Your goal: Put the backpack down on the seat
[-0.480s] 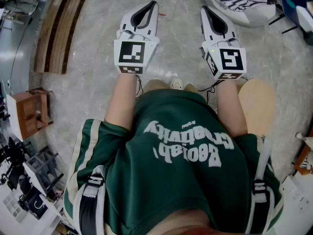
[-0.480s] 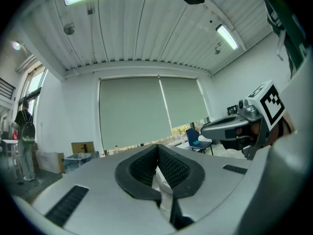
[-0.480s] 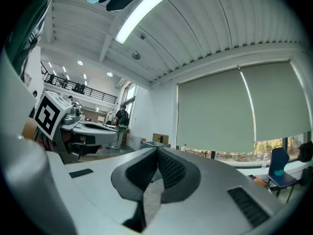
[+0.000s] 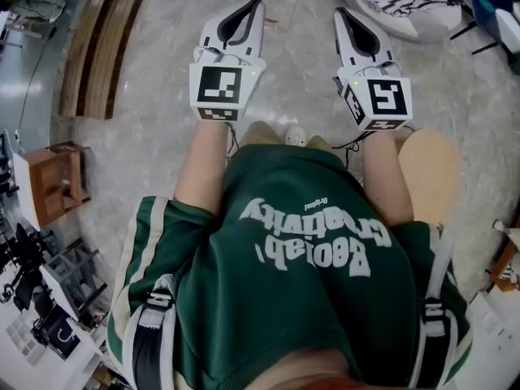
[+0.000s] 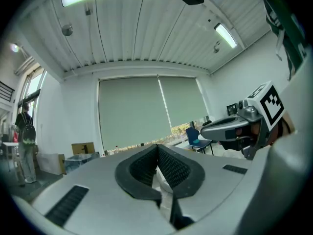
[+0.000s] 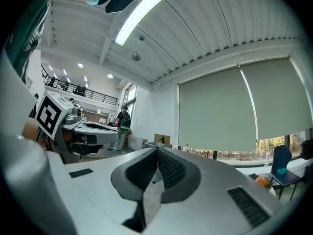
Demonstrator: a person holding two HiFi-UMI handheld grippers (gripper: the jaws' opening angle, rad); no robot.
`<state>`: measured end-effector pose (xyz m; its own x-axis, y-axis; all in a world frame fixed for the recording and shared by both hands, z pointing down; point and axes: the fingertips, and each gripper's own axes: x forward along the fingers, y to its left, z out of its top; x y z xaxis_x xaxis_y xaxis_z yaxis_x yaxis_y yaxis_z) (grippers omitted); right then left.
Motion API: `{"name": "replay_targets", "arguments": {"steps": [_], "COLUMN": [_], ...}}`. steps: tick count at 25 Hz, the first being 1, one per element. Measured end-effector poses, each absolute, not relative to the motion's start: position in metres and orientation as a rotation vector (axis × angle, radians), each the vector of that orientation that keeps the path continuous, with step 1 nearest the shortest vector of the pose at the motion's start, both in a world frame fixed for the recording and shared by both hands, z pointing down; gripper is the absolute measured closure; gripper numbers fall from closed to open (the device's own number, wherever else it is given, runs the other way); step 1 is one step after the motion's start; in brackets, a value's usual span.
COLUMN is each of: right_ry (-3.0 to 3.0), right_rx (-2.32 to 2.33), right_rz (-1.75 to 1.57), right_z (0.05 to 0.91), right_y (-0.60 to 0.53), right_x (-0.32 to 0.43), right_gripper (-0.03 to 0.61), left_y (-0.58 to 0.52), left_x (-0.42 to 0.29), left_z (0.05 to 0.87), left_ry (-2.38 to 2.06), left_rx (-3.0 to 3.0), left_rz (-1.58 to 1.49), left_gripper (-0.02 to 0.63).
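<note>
Nothing is done yet: the backpack hangs by its straps on the person's shoulders. Left gripper and right gripper are clenched, empty. The seat stands beside the person.

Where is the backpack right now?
In the head view only its straps show, over the shoulders of the person's green shirt at bottom left and right; the wooden seat stands at the person's right.
</note>
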<state>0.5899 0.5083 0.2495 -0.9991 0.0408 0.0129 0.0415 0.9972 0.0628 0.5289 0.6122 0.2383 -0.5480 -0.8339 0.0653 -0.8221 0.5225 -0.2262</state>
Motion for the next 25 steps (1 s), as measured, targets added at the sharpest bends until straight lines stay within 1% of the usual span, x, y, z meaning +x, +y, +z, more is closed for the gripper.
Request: {"name": "replay_targets", "arguments": {"steps": [5,11,18,25], "right_ry": [-3.128,-3.090,-3.038,-3.062], "right_rx": [-0.076,-0.078,-0.034,0.010], "right_rz": [-0.083,-0.086,-0.067,-0.099], "right_z": [0.258,0.284,0.303,0.299], "right_y": [0.507,0.501,0.472,0.448], "right_x": [0.581,0.549,0.475,0.380], "right_gripper": [0.545,0.545,0.545,0.545], "left_y": [0.611,0.600,0.577,0.550], "left_x": [0.519,0.481,0.404,0.301], "left_z": [0.245,0.269,0.288,0.302], "left_ry": [2.711,2.745,2.708,2.681], "left_rx": [-1.473,-1.497,-1.573,-1.647], "left_rz": [-0.359,-0.304,-0.312,-0.318], "left_gripper": [0.595,0.595,0.595,0.595]}}
